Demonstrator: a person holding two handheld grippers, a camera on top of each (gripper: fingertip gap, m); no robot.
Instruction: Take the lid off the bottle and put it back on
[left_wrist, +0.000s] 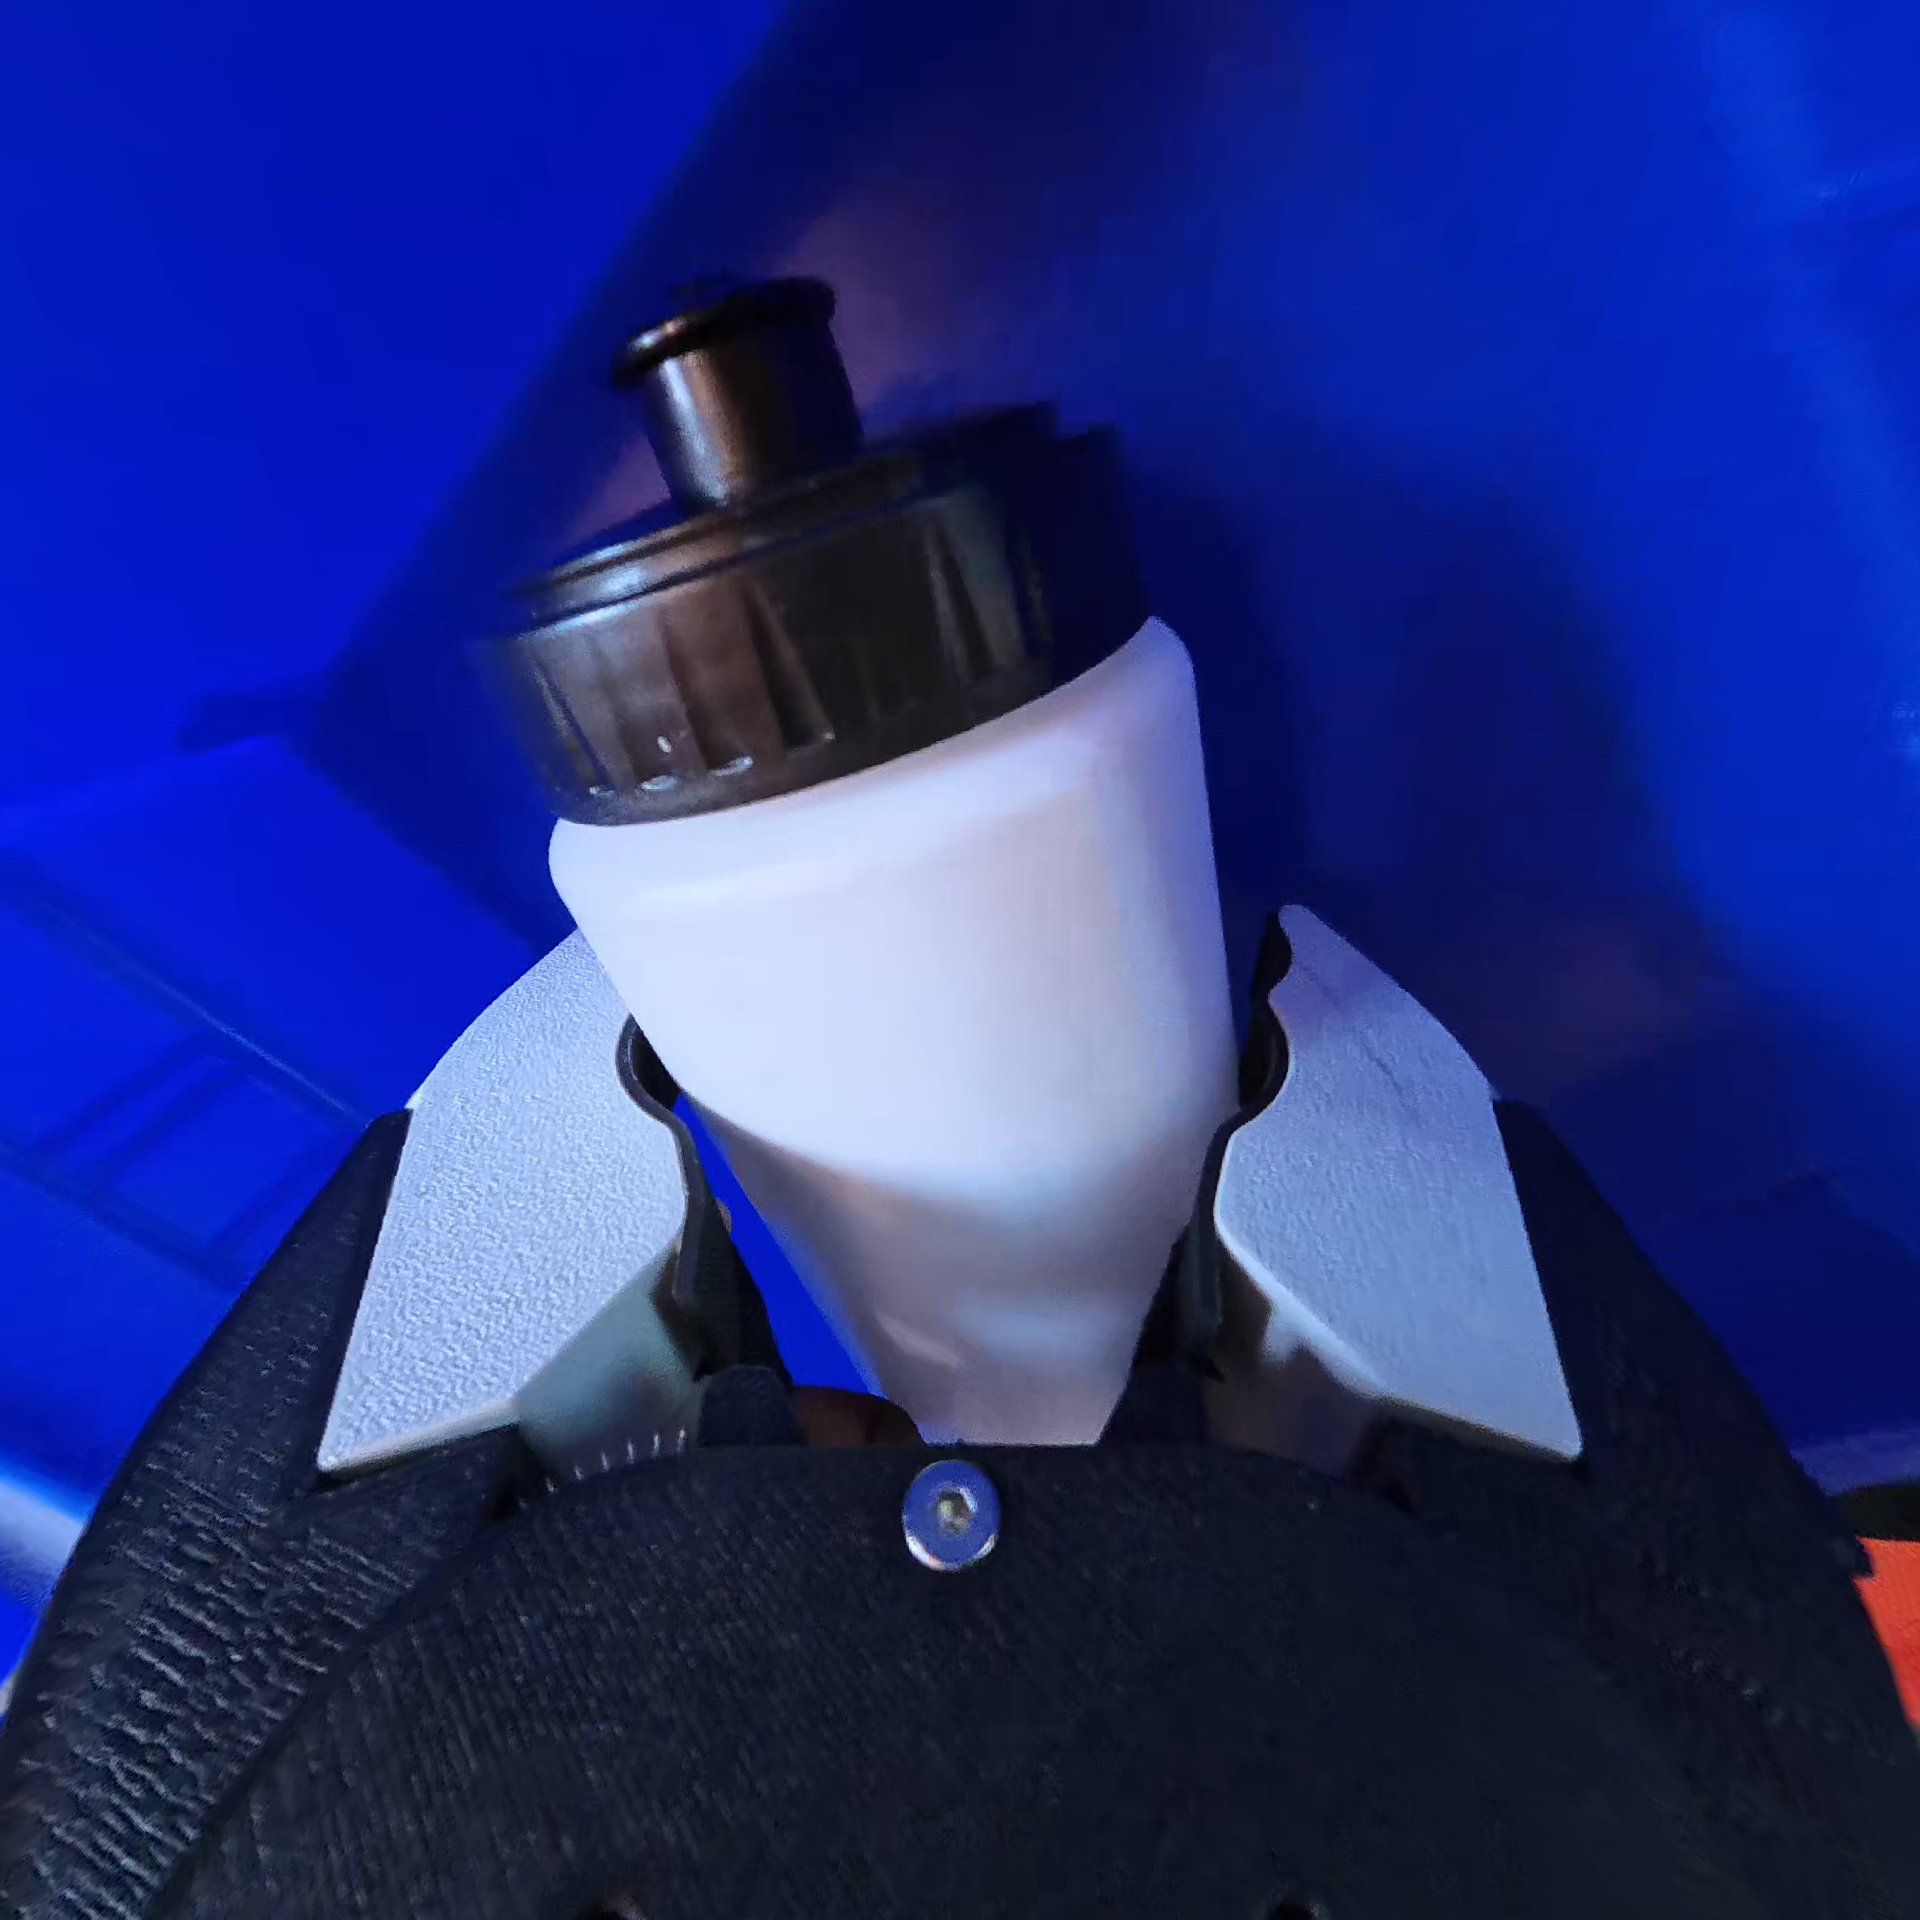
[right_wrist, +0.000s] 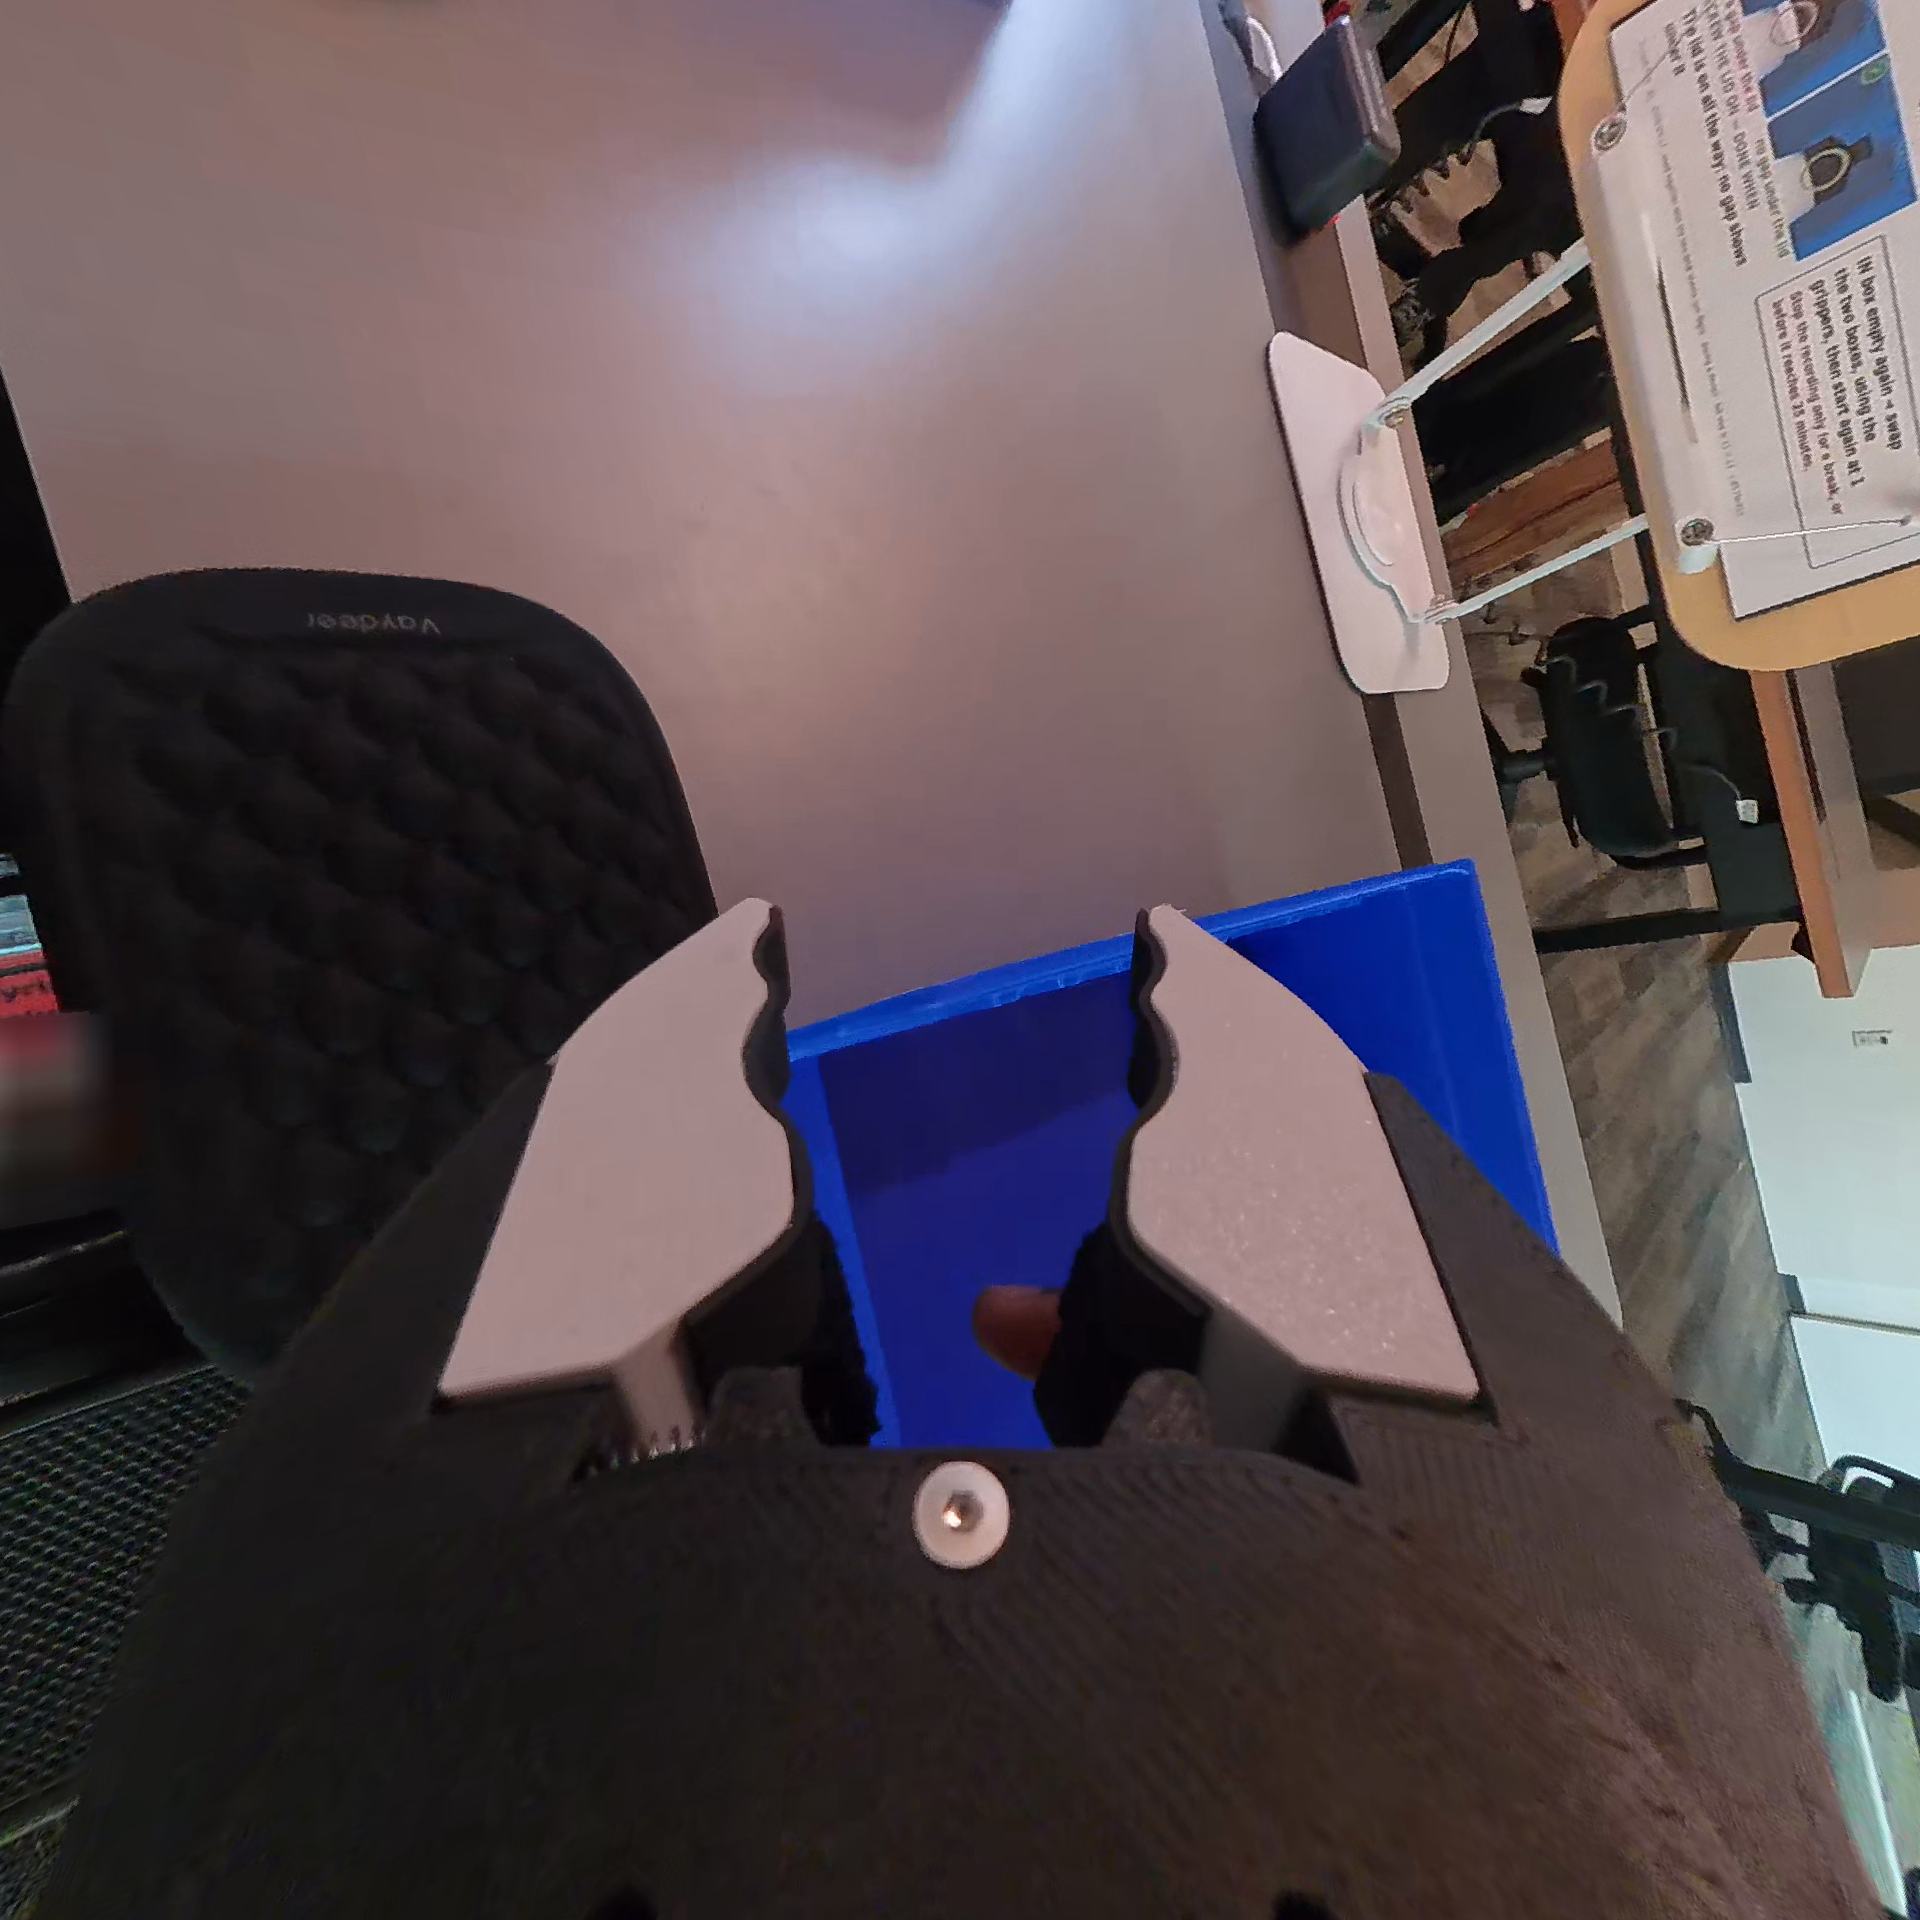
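- Left gripper (left_wrist: 940, 1049) pinches the white plastic bottle (left_wrist: 914, 1039) at its body, grey fingers (left_wrist: 540, 1174) on both sides.
- Ribbed black screw lid (left_wrist: 810, 665) sits on the bottle, blue plastic bin wall (left_wrist: 1455, 520) behind.
- Right gripper (right_wrist: 961, 1029) is spread and empty above the blue plastic bin (right_wrist: 1382, 987) on the grey table (right_wrist: 831, 416), beside a black textured pad (right_wrist: 343, 894).

Bottle (left_wrist: 914, 1060) base hidden behind the left gripper (left_wrist: 951, 997) body; blue surroundings (left_wrist: 1455, 520) blurred, perhaps a bin.

One bottle (left_wrist: 914, 1039), one lid (left_wrist: 800, 665), two grippers (left_wrist: 935, 997) (right_wrist: 961, 956), one blue bin (right_wrist: 1455, 997), one black pad (right_wrist: 343, 883), one stand (right_wrist: 1361, 520).
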